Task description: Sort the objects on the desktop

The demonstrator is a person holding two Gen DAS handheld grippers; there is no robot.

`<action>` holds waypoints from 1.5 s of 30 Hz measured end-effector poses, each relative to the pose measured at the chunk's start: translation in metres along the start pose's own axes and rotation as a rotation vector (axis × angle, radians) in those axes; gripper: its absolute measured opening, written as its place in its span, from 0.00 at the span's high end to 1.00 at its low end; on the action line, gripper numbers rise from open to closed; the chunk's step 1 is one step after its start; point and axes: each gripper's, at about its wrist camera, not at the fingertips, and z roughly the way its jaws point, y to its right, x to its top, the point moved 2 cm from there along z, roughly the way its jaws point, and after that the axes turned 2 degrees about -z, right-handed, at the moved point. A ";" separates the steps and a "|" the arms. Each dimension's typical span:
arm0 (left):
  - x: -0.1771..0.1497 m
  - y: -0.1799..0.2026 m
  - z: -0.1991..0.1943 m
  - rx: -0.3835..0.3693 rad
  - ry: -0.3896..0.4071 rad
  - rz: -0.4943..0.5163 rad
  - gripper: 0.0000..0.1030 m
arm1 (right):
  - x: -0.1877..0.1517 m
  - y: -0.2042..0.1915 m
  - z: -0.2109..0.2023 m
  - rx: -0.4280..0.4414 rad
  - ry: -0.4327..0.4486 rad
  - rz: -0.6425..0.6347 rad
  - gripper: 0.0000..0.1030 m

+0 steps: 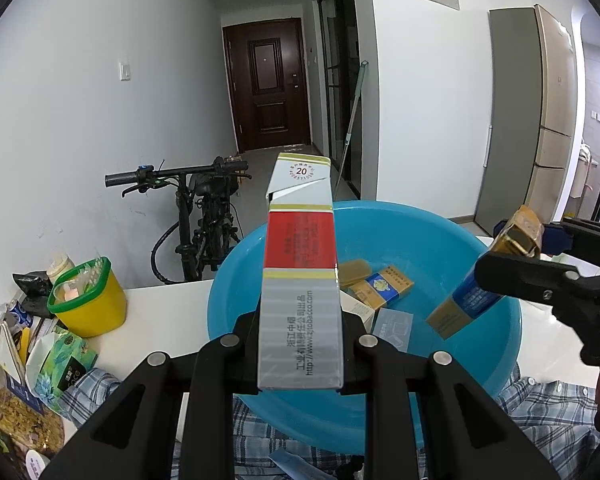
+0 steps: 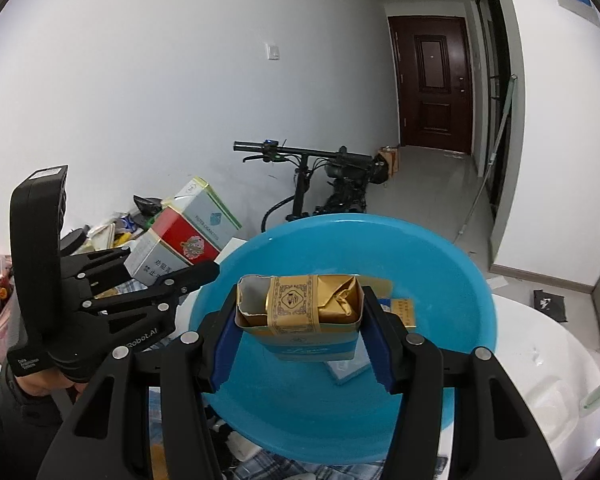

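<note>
Our left gripper (image 1: pixel 300 356) is clamped on the grey-and-red cigarette pack (image 1: pixel 300 280), which stands upright above the near rim of the blue basin (image 1: pixel 500 320). We judge the step to be dropping both packs in. We should carry this one further over the middle before letting go, since it is tall and may tip out over the rim. To its right, other packs (image 1: pixel 384 288) already lie on the basin floor. Our right gripper (image 2: pixel 298 340) grips the gold-and-blue soft pack (image 2: pixel 300 312) over the basin's right side; a low, gentle release there should spare its torn top.
</note>
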 end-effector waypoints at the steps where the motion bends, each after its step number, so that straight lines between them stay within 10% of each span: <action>1: 0.000 0.000 0.000 -0.001 0.001 0.002 0.77 | 0.000 0.000 0.001 -0.004 -0.002 -0.001 0.47; 16: 0.000 0.001 -0.002 -0.001 0.001 0.000 0.77 | 0.000 0.005 0.008 -0.004 0.003 0.009 0.47; 20: 0.000 0.001 -0.001 -0.001 0.000 -0.001 0.77 | -0.001 0.007 0.012 -0.021 0.012 0.009 0.00; 45: -0.002 0.004 -0.001 -0.020 -0.018 -0.008 0.77 | -0.004 0.004 0.010 -0.066 0.004 -0.024 0.00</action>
